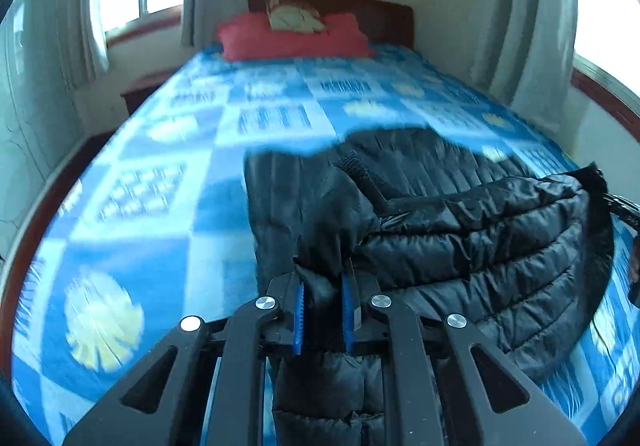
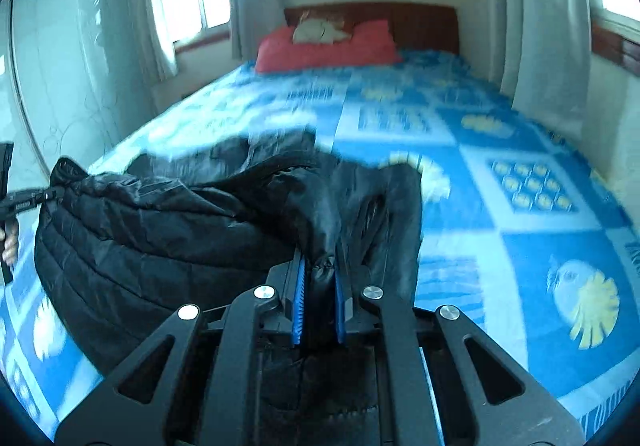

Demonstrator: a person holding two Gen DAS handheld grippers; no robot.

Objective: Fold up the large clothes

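Blue bedspread (image 1: 152,149): spread over the whole bed, patterned with pale squares and yellow-white round motifs.
Jacket (image 1: 472,246): black, quilted and puffy, laid on the near half of the bedspread, partly doubled over, with one edge raised off the bed between the two tongs.
Pillow (image 1: 292,37): red, set at the far end of the bed against a dark wooden headboard (image 1: 384,15), with a pale crumpled cloth (image 1: 294,19) lying on it.
Left tongs (image 1: 323,306): clenched on a bunched fold of the jacket, black fabric pinched between the blue pads.
Right tongs (image 2: 320,298): likewise clamped on a fold of the jacket, fabric wedged between the blue pads.
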